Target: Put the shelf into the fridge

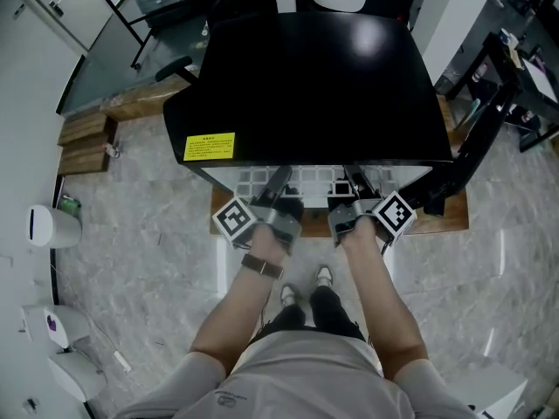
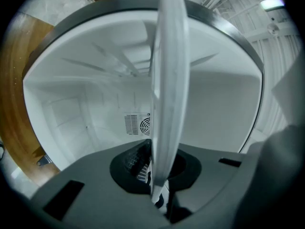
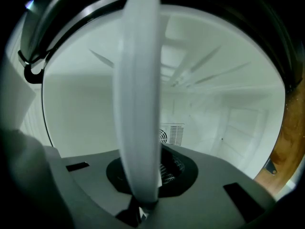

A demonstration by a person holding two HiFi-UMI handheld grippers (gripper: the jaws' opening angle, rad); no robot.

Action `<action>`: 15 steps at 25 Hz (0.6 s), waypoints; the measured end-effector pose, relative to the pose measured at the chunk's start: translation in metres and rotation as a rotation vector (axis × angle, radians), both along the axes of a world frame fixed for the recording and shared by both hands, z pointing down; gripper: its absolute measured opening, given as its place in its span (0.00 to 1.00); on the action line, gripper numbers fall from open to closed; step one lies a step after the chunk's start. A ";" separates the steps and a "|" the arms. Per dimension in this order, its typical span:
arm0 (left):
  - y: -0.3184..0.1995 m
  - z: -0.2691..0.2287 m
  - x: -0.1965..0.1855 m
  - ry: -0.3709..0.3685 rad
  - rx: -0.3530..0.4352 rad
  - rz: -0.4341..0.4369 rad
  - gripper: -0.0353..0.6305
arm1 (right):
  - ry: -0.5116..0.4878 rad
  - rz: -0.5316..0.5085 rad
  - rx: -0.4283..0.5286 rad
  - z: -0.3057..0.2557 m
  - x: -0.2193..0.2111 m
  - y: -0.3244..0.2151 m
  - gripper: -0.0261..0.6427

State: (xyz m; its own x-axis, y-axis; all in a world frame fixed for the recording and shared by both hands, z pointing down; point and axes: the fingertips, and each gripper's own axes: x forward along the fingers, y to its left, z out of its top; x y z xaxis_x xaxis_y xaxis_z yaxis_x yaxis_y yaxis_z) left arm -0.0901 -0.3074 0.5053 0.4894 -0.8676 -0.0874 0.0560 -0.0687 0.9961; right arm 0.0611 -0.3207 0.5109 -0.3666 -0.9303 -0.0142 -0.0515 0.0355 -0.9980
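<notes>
A black mini fridge (image 1: 314, 85) stands in front of me, seen from above. The white shelf (image 1: 301, 182) pokes out from under its top at the front opening. My left gripper (image 1: 272, 201) and right gripper (image 1: 356, 201) hold its front edge side by side. In the left gripper view the shelf (image 2: 167, 94) runs edge-on up the middle, with my left gripper (image 2: 159, 194) shut on it. The right gripper view shows the same edge (image 3: 138, 104), clamped by my right gripper (image 3: 143, 204). Beyond the shelf lies the white fridge interior (image 2: 86, 113) with a rear vent (image 3: 172, 134).
The fridge sits on a wooden board (image 1: 452, 218) on a marble floor. A black panel (image 1: 476, 147) angles out at its right side. Wood blocks (image 1: 83, 142) and a white bin (image 1: 52, 225) are at the left. My feet (image 1: 306, 282) are just before the fridge.
</notes>
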 end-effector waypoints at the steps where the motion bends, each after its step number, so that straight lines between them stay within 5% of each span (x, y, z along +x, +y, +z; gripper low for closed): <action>1: -0.002 0.000 0.000 0.001 0.000 -0.003 0.09 | -0.003 0.002 -0.003 0.000 0.000 -0.002 0.11; 15: -0.026 -0.001 -0.001 0.006 -0.017 -0.047 0.09 | -0.026 0.054 -0.038 0.000 0.003 -0.028 0.11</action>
State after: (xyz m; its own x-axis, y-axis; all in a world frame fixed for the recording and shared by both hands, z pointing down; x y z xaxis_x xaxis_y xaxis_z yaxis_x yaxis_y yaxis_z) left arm -0.0906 -0.3337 0.5042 0.4479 -0.8909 -0.0753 0.0595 -0.0543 0.9967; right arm 0.0644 -0.3487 0.5110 -0.3163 -0.9486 0.0128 -0.0259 -0.0048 -0.9997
